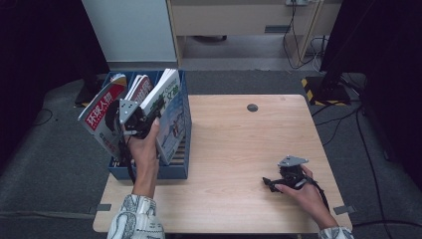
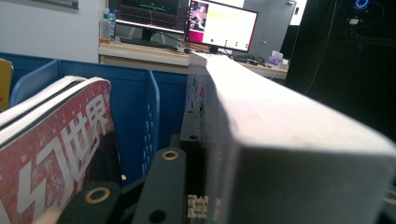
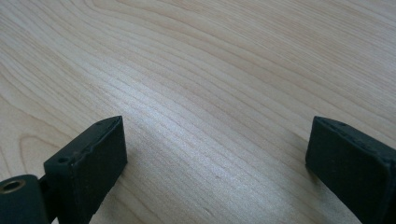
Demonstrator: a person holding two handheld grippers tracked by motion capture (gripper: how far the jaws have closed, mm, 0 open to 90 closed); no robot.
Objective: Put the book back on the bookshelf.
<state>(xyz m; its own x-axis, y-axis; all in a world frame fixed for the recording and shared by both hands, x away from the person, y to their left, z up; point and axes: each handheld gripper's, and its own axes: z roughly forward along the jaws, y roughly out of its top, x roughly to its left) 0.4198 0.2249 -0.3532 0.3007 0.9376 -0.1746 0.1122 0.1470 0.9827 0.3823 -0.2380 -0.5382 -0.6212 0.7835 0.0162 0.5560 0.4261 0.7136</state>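
The thick book point(image 1: 166, 112) stands in the blue file box point(image 1: 176, 169) at the table's nine o'clock, apparently clamped by the left gripper point(image 1: 144, 119); next, seat it upright. The right gripper point(image 1: 271, 183) rests wide, empty.

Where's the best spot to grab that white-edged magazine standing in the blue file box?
Take the magazine by its top edge, coming from above: it stands nearly upright in the blue file box, with only its upper part free above the walls. The left gripper already clamps it there, one jaw on each face. Neighbouring magazines block a side approach.
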